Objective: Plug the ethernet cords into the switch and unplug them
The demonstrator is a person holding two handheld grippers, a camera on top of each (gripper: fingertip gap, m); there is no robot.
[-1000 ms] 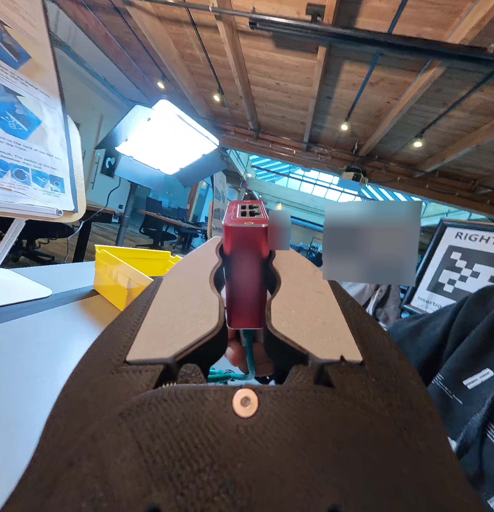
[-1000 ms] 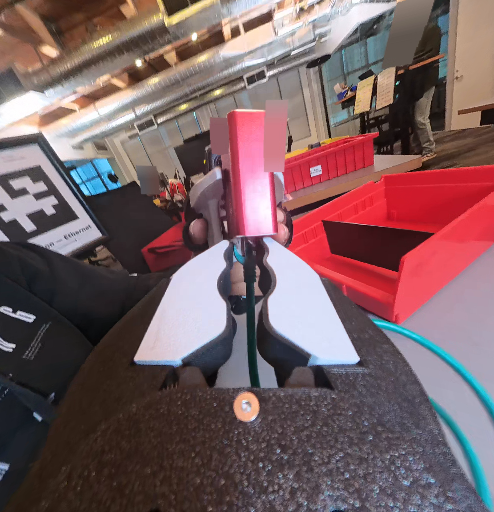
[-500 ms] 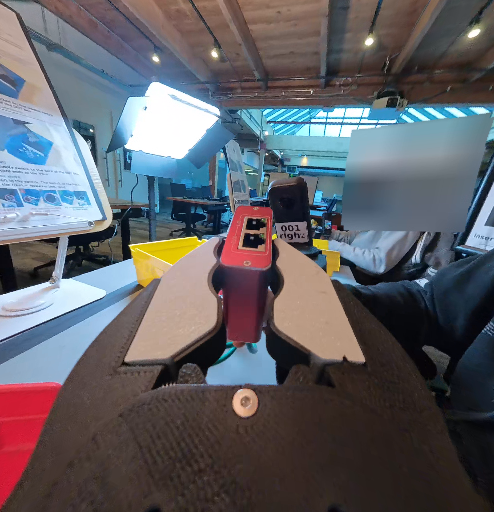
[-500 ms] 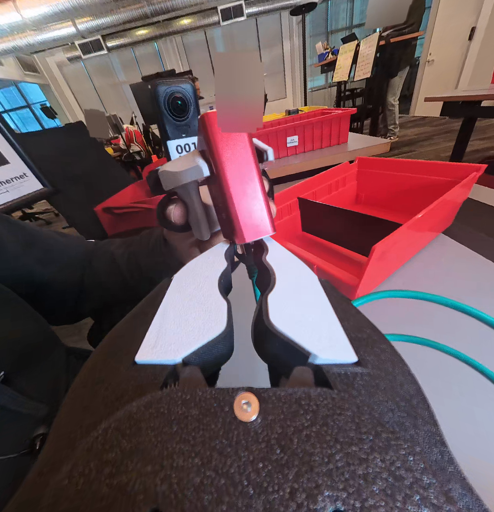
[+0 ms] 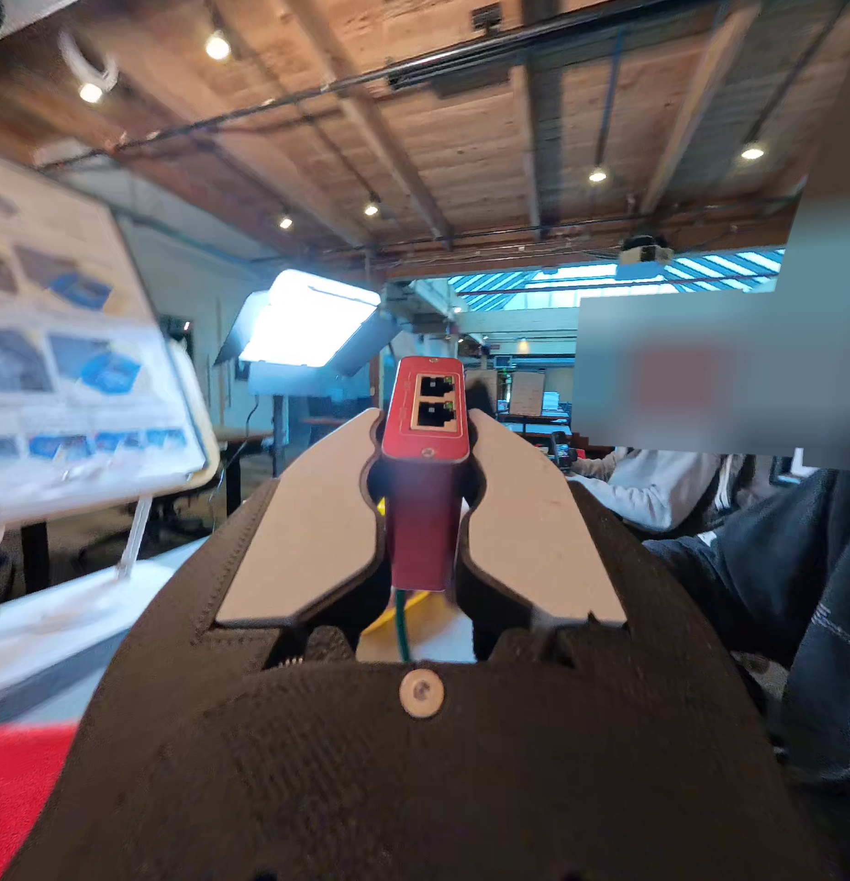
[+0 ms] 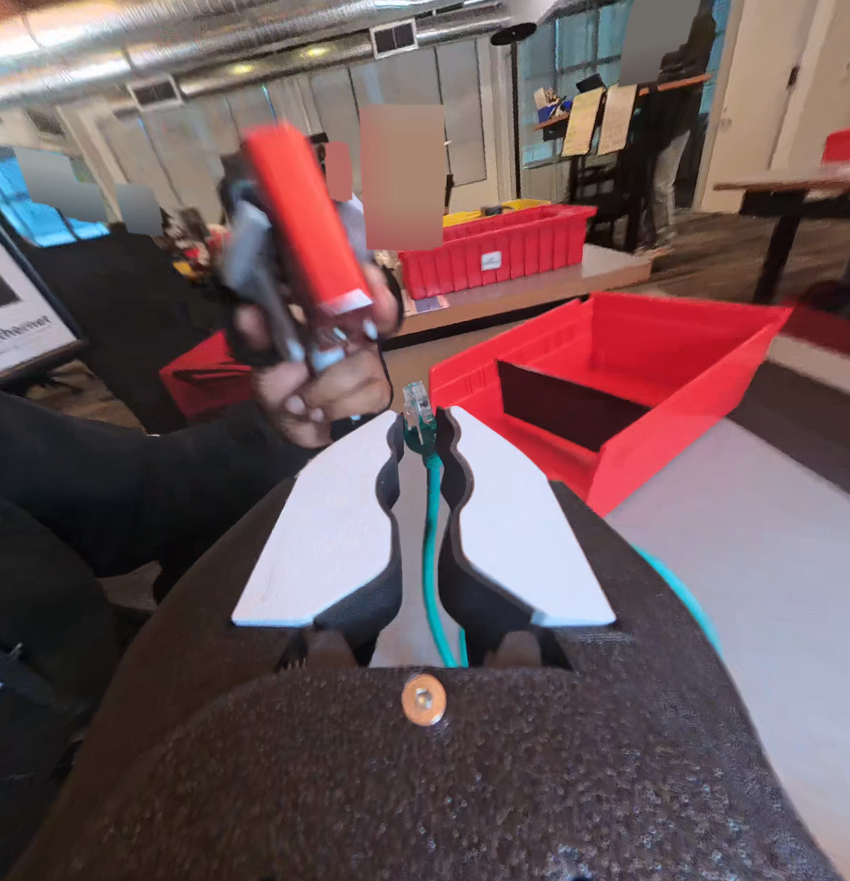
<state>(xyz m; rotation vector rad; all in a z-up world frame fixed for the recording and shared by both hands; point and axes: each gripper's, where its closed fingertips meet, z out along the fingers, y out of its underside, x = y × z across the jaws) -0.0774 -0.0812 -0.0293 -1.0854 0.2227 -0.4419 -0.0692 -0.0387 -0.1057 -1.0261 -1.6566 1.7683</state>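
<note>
My left gripper (image 5: 425, 422) is shut on the red switch (image 5: 425, 476) and holds it in the air. Two empty ports (image 5: 435, 403) face away from me at its far end. A green cord (image 5: 403, 624) hangs under its near end; I cannot tell if it is plugged in. My right gripper (image 6: 418, 419) is shut on the green ethernet plug (image 6: 417, 410), whose clear tip sticks out free of the switch. Its cord (image 6: 430, 548) runs back between the fingers. In the right wrist view the switch (image 6: 303, 219) is blurred, up and left of the plug, held above a hand (image 6: 327, 395).
A red bin (image 6: 675, 443) with a black divider stands on the grey table (image 6: 771, 572) to the right. A red crate (image 6: 499, 257) sits on a farther table. An instruction sheet on a stand (image 5: 79, 381) is at the left, a studio light (image 5: 308, 319) behind. My right fingertips sit around 9 cm from my left ones.
The plug in my right gripper has come out of the switch's near end. The switch has moved up and left, away from it. Both views have swung and are blurred.
</note>
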